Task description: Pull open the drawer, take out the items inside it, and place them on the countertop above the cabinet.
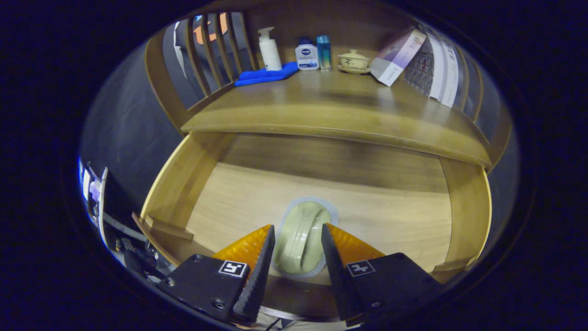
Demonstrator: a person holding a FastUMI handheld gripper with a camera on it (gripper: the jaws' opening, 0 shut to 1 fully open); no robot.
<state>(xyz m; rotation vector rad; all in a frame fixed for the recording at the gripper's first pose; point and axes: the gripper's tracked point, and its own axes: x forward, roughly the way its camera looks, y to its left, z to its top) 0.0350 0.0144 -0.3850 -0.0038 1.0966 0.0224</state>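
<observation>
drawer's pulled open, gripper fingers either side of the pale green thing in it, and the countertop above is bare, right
Not quite: the countertop is not bare. The gripper view shows a white pump bottle, a blue cloth, two small bottles, a lidded cup and a box along its back. The rest holds: the drawer is open and the gripper straddles the pale green item.

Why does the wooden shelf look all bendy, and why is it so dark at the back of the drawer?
In the gripper view, the fisheye lens bows the countertop edge into a curve; the countertop also shades the back of the open drawer; the pale green object between the open gripper fingers shows soft glare.
</observation>
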